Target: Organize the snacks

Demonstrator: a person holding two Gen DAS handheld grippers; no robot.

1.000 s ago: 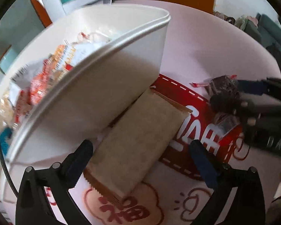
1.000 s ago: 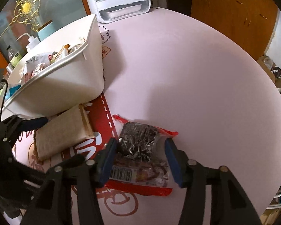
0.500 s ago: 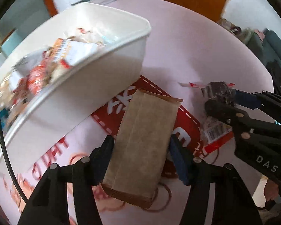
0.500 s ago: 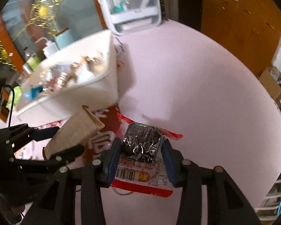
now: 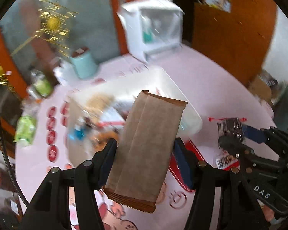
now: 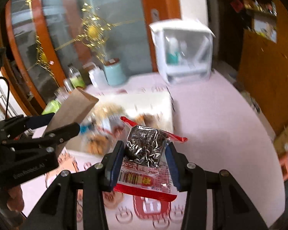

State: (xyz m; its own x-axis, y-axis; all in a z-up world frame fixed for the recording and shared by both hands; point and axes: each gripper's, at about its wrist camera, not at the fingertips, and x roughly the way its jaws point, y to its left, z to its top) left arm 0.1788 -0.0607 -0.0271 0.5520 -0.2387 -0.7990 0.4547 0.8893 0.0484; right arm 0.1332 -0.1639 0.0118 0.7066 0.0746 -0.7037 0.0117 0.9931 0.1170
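Observation:
My left gripper (image 5: 146,161) is shut on a flat brown paper snack pack (image 5: 146,143), which is lifted off the table in front of the white snack bin (image 5: 190,120). The same pack (image 6: 73,111) shows at the left of the right wrist view, pinched by the left gripper (image 6: 55,124). My right gripper (image 6: 144,163) is shut on a clear red-edged packet of dark snacks (image 6: 146,155), also raised above the table. That packet (image 5: 230,128) and the right gripper (image 5: 240,136) appear at the right of the left wrist view. The bin (image 6: 163,103) holds several wrapped snacks.
The round table wears a pink cloth (image 6: 220,124) with red prints. Behind the bin stand a white cabinet with a clear front (image 6: 184,51), a light blue canister (image 6: 114,71) and green-labelled bottles (image 5: 41,84). An orange-framed glass door (image 6: 71,28) rises behind them.
The left jaws closed on the brown pack, which lay flat on the table. Both grippers then rose with their snacks, and the bin now lies lower and farther off in both views.

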